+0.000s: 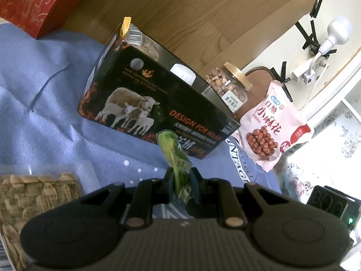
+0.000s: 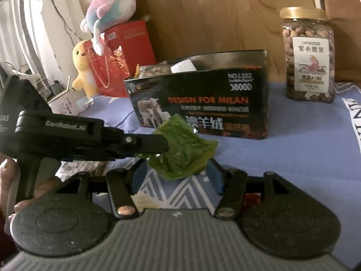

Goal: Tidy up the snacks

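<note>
**Materials and surfaces**

The green snack packet [image 2: 180, 151] is thin, crinkled, glossy plastic film. The black box [image 1: 158, 113] looks like glossy printed cardboard. The nut jar [image 2: 306, 56] is clear plastic with a ribbed golden lid and a paper label. The blue cloth [image 1: 45, 90] is matt and woven. The pink bag [image 1: 270, 124] is shiny.

We see the box [image 2: 203, 103] standing on the cloth [image 2: 304, 140], with the nut jar [image 2: 306, 54] to its right and the gift bag [image 2: 117, 67] to its left. A small packet [image 2: 180, 149] hangs before the box, between our two grippers. In the left wrist view a snack bag [image 1: 273, 126] leans just right of the jar.
</note>
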`<state>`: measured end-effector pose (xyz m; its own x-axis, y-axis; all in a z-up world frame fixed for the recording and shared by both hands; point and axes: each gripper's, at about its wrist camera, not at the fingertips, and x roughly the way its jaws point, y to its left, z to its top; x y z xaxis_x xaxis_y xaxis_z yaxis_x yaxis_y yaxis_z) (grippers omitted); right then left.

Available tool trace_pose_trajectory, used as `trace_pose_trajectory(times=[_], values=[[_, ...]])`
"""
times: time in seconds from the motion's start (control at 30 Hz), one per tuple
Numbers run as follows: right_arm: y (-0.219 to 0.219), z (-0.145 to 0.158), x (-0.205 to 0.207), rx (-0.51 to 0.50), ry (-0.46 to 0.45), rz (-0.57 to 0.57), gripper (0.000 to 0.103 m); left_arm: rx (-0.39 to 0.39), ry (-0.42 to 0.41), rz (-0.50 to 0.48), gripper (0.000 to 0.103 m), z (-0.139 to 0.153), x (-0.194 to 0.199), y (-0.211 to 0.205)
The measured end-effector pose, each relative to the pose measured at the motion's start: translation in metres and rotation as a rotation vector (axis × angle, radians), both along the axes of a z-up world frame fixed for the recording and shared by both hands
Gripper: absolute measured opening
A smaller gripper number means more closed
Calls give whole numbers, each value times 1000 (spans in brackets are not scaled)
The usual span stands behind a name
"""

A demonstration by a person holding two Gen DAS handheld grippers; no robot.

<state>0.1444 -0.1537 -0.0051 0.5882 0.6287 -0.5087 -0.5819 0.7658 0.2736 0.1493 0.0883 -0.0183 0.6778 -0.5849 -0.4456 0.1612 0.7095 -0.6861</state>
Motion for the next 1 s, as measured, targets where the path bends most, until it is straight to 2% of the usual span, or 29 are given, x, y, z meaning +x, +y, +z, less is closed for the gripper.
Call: trace_pose_trajectory(times=[0.57, 0.7, 0.83, 0.87, 0.9, 1.0], values=[[13, -3, -1, -87, -40, 0, 61, 7, 1, -9, 16, -2, 2, -4], [20, -2, -5, -133, -76, 8, 52, 20, -13, -13, 16, 0, 0, -5], [19, -2, -6, -133, -87, 9, 48, 21, -16, -13, 16, 1, 0, -6], [19, -2, -7, -127, -92, 20, 40, 18, -13, -20, 16, 0, 0, -6], [21, -2, -9, -128, -101, 37, 36, 24, -13, -24, 15, 0, 0, -7], [26, -2, -12, -164, -123, 34, 36, 30, -14, -23, 15, 1, 0, -7]])
